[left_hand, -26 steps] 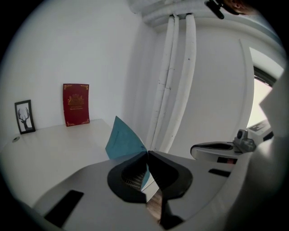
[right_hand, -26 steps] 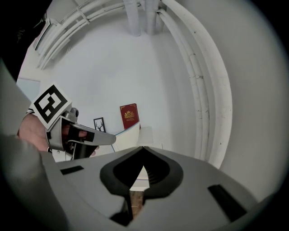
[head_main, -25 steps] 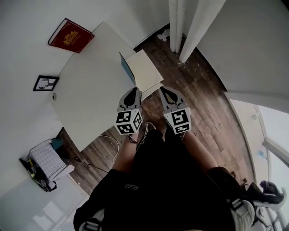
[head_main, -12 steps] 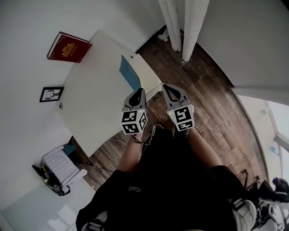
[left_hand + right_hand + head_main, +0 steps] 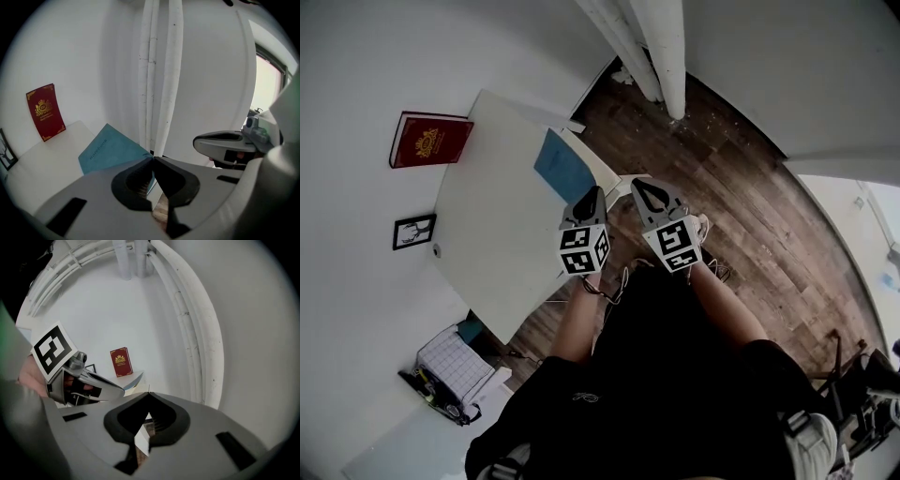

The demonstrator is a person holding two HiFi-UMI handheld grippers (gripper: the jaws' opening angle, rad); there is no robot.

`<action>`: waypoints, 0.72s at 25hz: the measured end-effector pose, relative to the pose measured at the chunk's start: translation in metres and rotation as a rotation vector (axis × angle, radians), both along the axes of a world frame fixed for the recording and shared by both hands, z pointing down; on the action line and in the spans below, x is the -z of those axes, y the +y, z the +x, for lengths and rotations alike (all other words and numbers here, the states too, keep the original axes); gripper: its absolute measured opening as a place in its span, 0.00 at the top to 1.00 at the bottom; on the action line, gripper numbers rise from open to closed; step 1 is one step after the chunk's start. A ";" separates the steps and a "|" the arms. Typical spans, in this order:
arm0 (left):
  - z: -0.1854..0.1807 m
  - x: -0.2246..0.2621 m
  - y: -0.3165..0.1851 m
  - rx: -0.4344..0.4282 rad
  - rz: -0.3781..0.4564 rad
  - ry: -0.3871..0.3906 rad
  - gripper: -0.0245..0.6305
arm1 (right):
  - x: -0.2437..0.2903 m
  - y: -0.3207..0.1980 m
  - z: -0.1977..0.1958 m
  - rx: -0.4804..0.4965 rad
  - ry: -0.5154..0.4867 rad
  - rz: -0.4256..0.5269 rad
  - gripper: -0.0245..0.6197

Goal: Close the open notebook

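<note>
Over the last second, both grippers were carried in toward the table [image 5: 487, 244], and the head view swung with them, so that the broad face of the notebook's blue cover [image 5: 110, 150] came more fully into sight. The notebook [image 5: 565, 169] lay at the table's edge on the side of the wooden floor, toward the corner nearest the white pipes [image 5: 652, 47]. It was still open, with the cover standing tilted up off the table and a pale page beside it. The left gripper [image 5: 591, 194] had drawn up to that same edge, its tip just beside the notebook's near corner; contact could not be confirmed. Its jaws were closed tip to tip with nothing between them. The right gripper [image 5: 643, 186] hung just off the table's edge over the floor, its jaws likewise together and empty. A red book [image 5: 431, 139] leaned against the wall at the table's far side, well apart from the work. Assessment: the approach was nearly complete, but the closing itself had not begun. With the jaws shut, the likely method was a push on the raised cover rather than a grip, and a push could slide the notebook along the table.
</note>
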State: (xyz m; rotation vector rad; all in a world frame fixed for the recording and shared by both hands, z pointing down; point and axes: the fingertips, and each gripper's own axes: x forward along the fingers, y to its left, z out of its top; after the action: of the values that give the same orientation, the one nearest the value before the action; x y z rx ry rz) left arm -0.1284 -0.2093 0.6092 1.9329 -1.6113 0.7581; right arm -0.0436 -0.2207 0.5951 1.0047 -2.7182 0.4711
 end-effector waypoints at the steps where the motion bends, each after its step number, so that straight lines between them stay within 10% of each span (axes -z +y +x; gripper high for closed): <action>1: 0.001 -0.002 -0.001 -0.007 -0.009 -0.006 0.94 | -0.001 -0.002 0.002 -0.004 0.000 -0.001 0.93; 18: 0.015 -0.038 -0.013 -0.053 -0.118 -0.045 0.94 | -0.024 -0.012 0.006 0.013 0.047 -0.011 0.93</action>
State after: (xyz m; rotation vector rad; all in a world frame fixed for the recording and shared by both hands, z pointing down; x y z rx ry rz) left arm -0.1130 -0.2224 0.6469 1.8934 -1.5105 0.9039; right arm -0.0378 -0.2331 0.6189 0.9823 -2.6760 0.4537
